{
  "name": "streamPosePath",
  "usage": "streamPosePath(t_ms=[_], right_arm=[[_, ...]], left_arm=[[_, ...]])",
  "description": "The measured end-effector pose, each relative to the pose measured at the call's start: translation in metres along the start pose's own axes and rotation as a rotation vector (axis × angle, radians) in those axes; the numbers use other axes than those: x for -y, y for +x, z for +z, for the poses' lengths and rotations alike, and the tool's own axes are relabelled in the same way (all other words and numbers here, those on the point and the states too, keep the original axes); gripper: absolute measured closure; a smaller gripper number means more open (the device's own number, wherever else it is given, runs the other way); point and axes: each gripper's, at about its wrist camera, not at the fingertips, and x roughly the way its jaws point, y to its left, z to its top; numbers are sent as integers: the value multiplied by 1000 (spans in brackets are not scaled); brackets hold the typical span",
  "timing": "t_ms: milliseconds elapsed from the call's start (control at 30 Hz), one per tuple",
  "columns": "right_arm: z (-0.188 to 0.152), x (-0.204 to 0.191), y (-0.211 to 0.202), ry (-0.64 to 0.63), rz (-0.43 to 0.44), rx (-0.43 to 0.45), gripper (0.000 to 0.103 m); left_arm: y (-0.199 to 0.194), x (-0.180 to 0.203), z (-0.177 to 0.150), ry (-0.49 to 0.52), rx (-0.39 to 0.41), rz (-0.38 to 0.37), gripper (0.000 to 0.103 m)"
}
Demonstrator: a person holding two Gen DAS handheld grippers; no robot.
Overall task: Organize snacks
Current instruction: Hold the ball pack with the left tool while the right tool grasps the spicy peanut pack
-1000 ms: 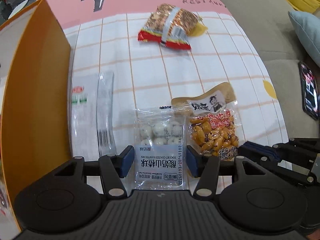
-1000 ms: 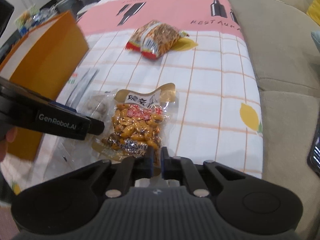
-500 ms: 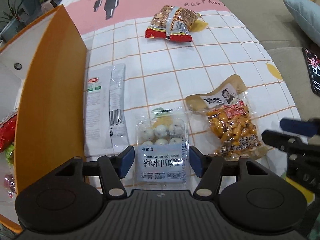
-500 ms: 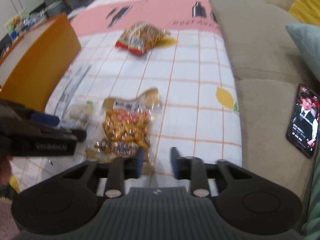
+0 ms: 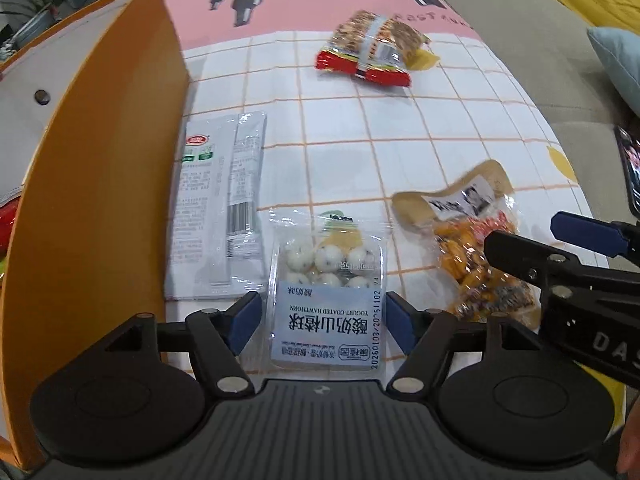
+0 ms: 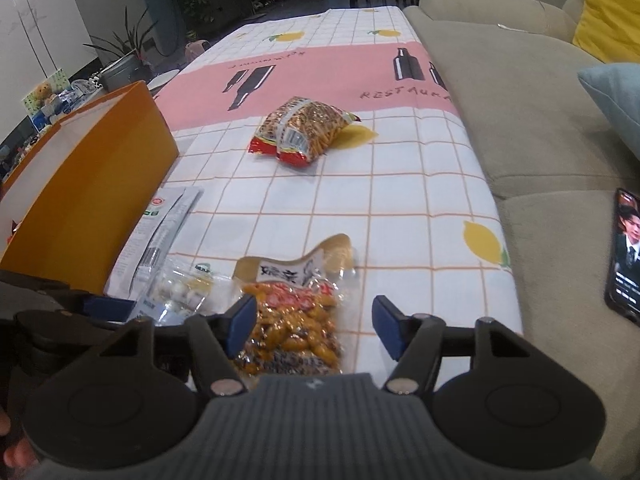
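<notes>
A long table under a white checked tablecloth [image 6: 400, 200] with a pink band and lemon prints runs beside a beige fabric sofa [image 6: 520, 128] carrying a yellow cushion [image 6: 608, 4]; leafy potted plants [image 6: 132, 48] stand by pale wall panels [image 6: 36, 16]

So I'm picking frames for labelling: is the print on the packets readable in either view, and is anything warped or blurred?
Left wrist view: sharp; the label on the yogurt hawthorn pack reads clearly, with mild glare on the white sachet; fisheye bends the orange box. Right wrist view: softer; the yellow bean packet near the right gripper is smeared, and the tablecloth grid curves.
</notes>
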Motion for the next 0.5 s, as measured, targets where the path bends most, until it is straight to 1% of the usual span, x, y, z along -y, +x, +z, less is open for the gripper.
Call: streamPosePath(t_ms=[100,200,400,500], right_arm=[[2,1,10,6,-7,-16,40],[3,2,17,12,24,-36,40],[2,-10,21,-51,48,-51,38],[1,-10,25,-57,63,-70,37]], left_arm=[[0,-4,-2,-17,7,11,21],[-1,-6,-6,-31,7,23,16],[-6,1,-14,36,37,66,11],[-7,4,-14,59,46,73,11]])
